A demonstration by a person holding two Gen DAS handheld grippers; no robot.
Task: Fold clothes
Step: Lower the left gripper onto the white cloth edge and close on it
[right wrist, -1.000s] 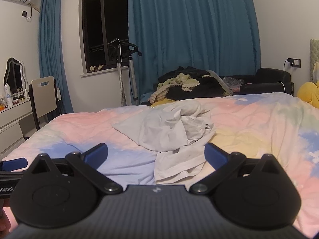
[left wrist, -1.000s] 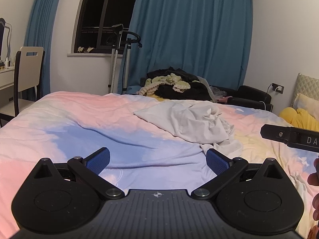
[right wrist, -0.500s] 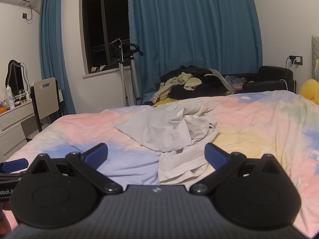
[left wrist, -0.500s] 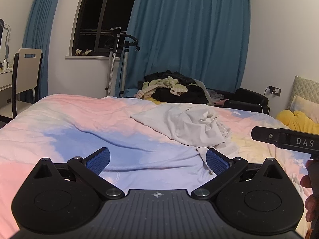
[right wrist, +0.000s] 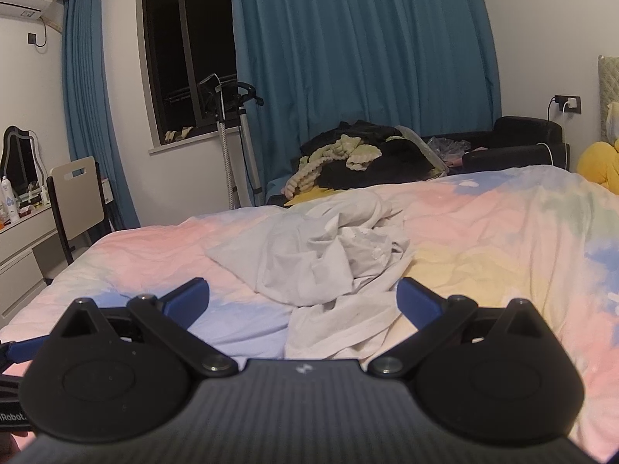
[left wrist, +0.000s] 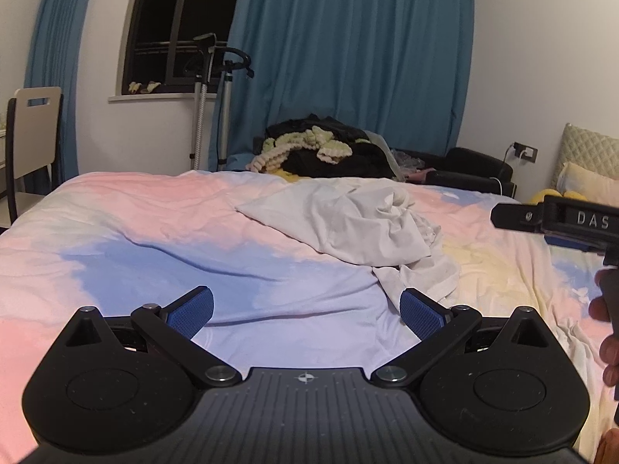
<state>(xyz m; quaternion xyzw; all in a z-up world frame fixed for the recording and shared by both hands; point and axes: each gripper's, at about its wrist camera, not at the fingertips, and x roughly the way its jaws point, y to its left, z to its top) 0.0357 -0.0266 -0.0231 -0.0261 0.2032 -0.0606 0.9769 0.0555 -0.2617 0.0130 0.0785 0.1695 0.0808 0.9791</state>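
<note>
A crumpled white garment (left wrist: 359, 224) lies in a heap on the pastel pink, blue and yellow bed cover (left wrist: 154, 239). In the right wrist view the garment (right wrist: 325, 263) is straight ahead, with a loose flap reaching toward me. My left gripper (left wrist: 305, 313) is open and empty, above the cover, with the garment ahead and to the right. My right gripper (right wrist: 301, 297) is open and empty, just short of the garment's near flap. The right gripper's body also shows at the right edge of the left wrist view (left wrist: 561, 224).
A dark sofa (right wrist: 510, 147) piled with black and pale green clothes (right wrist: 348, 158) stands behind the bed under blue curtains. A chair (right wrist: 73, 201) and a dresser (right wrist: 19, 239) are at the left. A garment steamer stand (right wrist: 228, 135) is by the window. A yellow plush (right wrist: 599, 162) lies at right.
Both grippers have moved a little forward and lower toward the garment, which now looks larger and closer. Both stay open. The garment has not moved.
</note>
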